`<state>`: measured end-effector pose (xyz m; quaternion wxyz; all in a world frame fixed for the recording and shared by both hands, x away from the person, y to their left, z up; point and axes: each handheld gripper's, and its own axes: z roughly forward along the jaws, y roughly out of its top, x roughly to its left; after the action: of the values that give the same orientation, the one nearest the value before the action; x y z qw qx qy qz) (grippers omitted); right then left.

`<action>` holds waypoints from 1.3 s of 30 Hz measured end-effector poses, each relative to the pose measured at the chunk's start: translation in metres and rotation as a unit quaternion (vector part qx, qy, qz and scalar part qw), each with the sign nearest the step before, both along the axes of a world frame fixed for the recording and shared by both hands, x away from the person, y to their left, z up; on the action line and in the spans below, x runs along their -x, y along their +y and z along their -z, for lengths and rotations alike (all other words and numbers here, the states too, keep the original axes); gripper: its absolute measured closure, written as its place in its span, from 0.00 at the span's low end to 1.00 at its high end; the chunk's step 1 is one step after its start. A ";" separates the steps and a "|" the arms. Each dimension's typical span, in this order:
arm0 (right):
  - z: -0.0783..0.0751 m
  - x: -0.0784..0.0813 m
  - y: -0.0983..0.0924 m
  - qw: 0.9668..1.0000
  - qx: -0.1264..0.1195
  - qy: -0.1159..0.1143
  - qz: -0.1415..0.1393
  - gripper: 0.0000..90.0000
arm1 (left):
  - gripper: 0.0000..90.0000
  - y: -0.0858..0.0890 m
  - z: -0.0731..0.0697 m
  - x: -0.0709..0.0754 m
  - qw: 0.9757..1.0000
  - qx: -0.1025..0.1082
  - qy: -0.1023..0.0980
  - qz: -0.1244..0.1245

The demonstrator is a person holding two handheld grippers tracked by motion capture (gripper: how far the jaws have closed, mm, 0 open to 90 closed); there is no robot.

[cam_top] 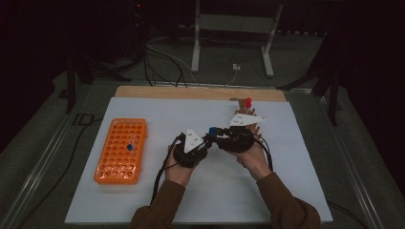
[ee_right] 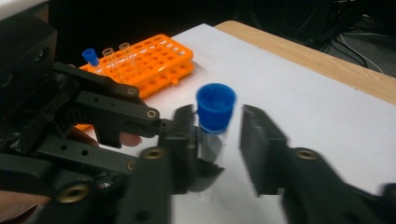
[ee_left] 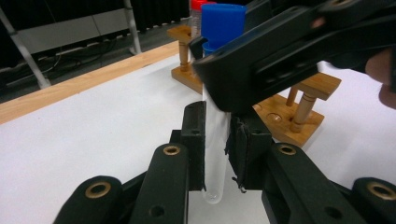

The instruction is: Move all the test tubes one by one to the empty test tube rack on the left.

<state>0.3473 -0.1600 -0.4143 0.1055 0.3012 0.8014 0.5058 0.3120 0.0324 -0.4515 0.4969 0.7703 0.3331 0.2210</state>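
Left gripper (ee_left: 216, 154) at lower centre of its view, pads clamped on clear test tube (ee_left: 215, 140), tube upright at frame centre with blue cap (ee_right: 215, 105), right gripper (ee_right: 217, 140) jaws parted around the cap, not pressing, orange tube rack (cam_top: 121, 150) at left, wooden rack (ee_left: 299, 100) at upper right.

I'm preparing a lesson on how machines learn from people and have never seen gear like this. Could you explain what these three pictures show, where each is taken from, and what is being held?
A person sits at a white table with a hand-held black gripper in each hand. The high view looks down from above. The other two come from cameras riding on the grippers, looking along their jaws.

The left gripper is shut on a clear tube with a blue cap. The right gripper has its jaws either side of that cap, one pad standing clear of it.

On the table lie an orange rack, holding a few tubes, and a wooden stand with a red-capped tube.
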 end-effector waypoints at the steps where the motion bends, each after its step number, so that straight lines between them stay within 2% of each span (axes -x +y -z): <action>1: 0.000 -0.001 -0.002 1.000 -0.005 0.002 0.001 0.61 | 0.86 0.001 0.000 -0.001 1.000 0.000 0.002 -0.003; 4: -0.001 -0.001 -0.006 1.000 -0.007 -0.001 0.015 0.43 | 0.86 0.006 0.000 -0.001 1.000 0.005 0.006 -0.011; 6: -0.001 -0.001 -0.009 1.000 -0.006 -0.008 0.024 0.34 | 0.86 0.010 -0.001 -0.001 1.000 0.009 0.008 -0.016; 12: 0.001 0.002 -0.016 0.999 0.014 -0.027 0.043 0.19 | 0.86 0.024 -0.002 0.001 0.999 0.014 0.011 -0.026; 18: 0.003 0.003 -0.025 0.998 0.012 -0.030 0.056 0.09 | 0.86 0.044 -0.005 0.005 0.999 0.021 0.011 -0.041; 26: 0.011 0.005 -0.039 0.996 0.013 -0.028 0.081 0.00 | 0.86 0.071 -0.007 0.011 0.998 0.026 0.010 -0.056; 35: 0.015 0.010 -0.060 0.994 0.010 -0.028 0.105 0.00 | 0.86 0.102 -0.005 0.022 0.997 0.024 0.011 -0.074; 39: 0.015 0.013 -0.065 0.993 0.012 -0.036 0.110 0.00 | 0.86 0.116 -0.003 0.028 0.996 0.026 0.009 -0.082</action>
<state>0.3339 -0.2249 -0.4291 0.1926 0.3680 0.7654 0.4916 0.2843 0.1481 -0.4481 0.4937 0.7291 0.4053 0.2459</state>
